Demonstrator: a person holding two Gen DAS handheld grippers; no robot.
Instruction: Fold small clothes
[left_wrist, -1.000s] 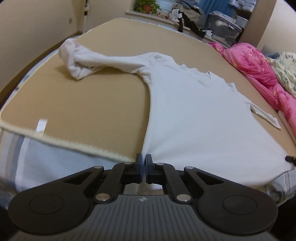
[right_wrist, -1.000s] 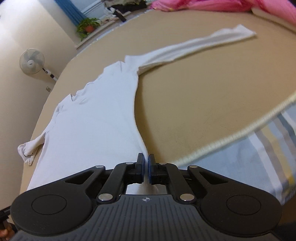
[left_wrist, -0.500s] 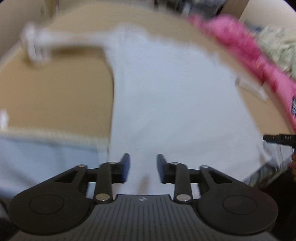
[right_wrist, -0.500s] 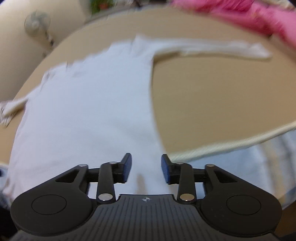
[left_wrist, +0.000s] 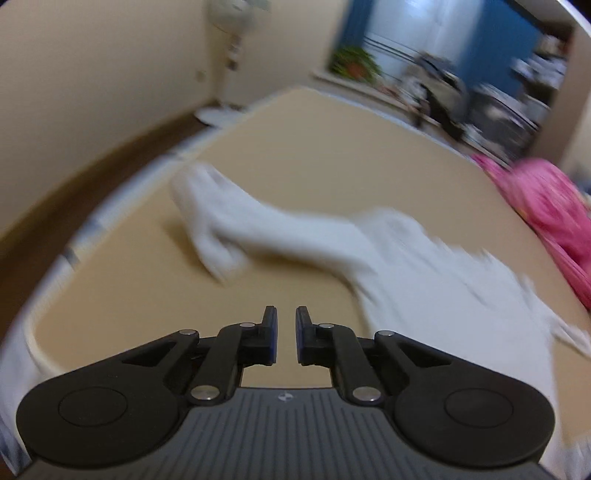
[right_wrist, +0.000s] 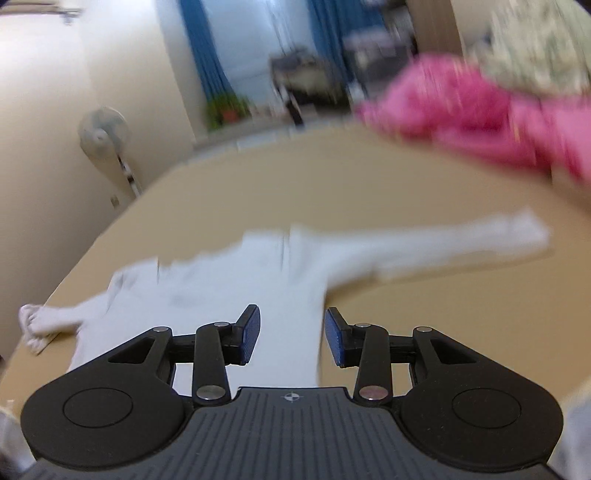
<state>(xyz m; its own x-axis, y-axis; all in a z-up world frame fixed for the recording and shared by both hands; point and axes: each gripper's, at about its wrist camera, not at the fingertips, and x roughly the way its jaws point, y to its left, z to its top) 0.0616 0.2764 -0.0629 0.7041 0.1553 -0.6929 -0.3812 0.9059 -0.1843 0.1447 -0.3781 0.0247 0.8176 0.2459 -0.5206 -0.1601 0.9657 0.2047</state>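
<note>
A white long-sleeved shirt (left_wrist: 424, 280) lies spread flat on the tan bed mat (left_wrist: 314, 155). Both views are motion-blurred. In the left wrist view its crumpled left sleeve (left_wrist: 221, 229) reaches up and left. My left gripper (left_wrist: 286, 325) is open with a narrow gap, empty, above bare mat just short of that sleeve. In the right wrist view the shirt (right_wrist: 229, 291) lies ahead with its right sleeve (right_wrist: 461, 240) stretched out to the right. My right gripper (right_wrist: 291, 328) is wide open and empty over the shirt's right side edge.
A pink blanket (left_wrist: 546, 206) is piled at the mat's right side; it also shows in the right wrist view (right_wrist: 480, 114). A standing fan (right_wrist: 105, 136) stands by the wall. A potted plant (left_wrist: 354, 62) and clutter line the far side.
Both grippers were shut on the shirt's bottom hem a second ago. They opened, let go of it, and have moved forward and up along the shirt towards the sleeves.
</note>
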